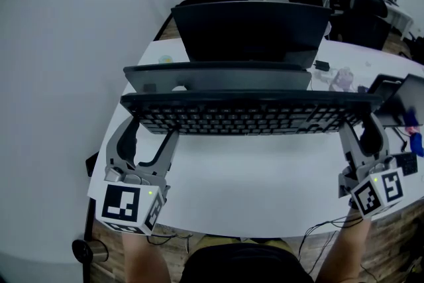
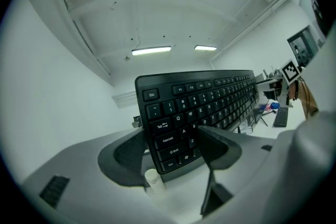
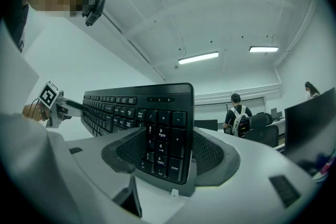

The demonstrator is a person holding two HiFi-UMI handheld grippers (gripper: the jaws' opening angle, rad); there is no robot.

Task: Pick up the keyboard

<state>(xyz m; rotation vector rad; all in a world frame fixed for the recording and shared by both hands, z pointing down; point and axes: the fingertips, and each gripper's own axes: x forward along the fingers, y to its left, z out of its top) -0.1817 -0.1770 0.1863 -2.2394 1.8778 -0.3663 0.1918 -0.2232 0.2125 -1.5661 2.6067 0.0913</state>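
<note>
Left claw [image 2: 170, 145], right claw [image 3: 168, 150] pinch keyboard [image 1: 252, 114].

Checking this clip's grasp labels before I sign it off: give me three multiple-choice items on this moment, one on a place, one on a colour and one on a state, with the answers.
1. Which part of the keyboard sits in the left claw?
A) the Esc and Tab end
B) the number-pad end
C) the middle

2. What colour is the keyboard?
A) white
B) black
C) silver

3. How is the right claw?
A) open, clear of everything
B) shut on the keyboard's number-pad end
C) shut on a mouse

Answers:
1 A: the left gripper view shows the Esc, Tab and Caps Lock keys inside that claw.
2 B: body and keys are black in all three views.
3 B: the right gripper view shows the claw pressing on both faces of the end with the 9, 6, 3 and Enter keys.
</note>
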